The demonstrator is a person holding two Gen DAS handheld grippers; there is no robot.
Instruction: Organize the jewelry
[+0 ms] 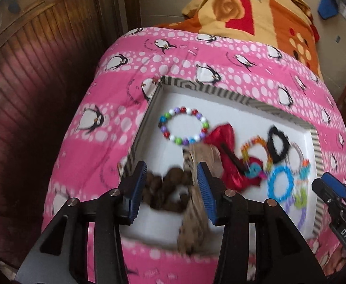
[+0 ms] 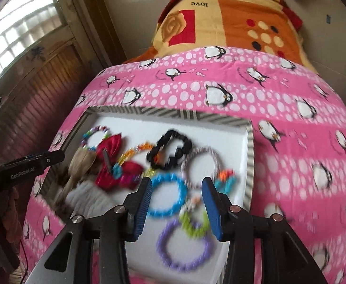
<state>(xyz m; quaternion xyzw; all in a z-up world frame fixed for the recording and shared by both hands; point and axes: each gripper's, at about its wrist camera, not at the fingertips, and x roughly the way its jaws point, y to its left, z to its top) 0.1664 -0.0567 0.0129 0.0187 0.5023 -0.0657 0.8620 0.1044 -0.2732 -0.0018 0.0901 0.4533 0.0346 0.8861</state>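
Both tools, left tool (image 1: 171, 191) and right tool (image 2: 177, 203), hang open over a tray (image 2: 250, 165) on the bed. Bracelets cluster at three o'clock; lower squarely over the blue bracelet (image 2: 167, 195) before closing.

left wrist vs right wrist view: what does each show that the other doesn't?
Left wrist only: the dark brown beads between the left gripper fingers, and sharp detail of the multicolour bead bracelet.
Right wrist only: the purple ring whole, the green piece, and the window.
Both: the striped tray, red bow, black heart ring, blue ring, pink penguin blanket. Both grippers' jaws stand apart; the right gripper hovers over the rings.
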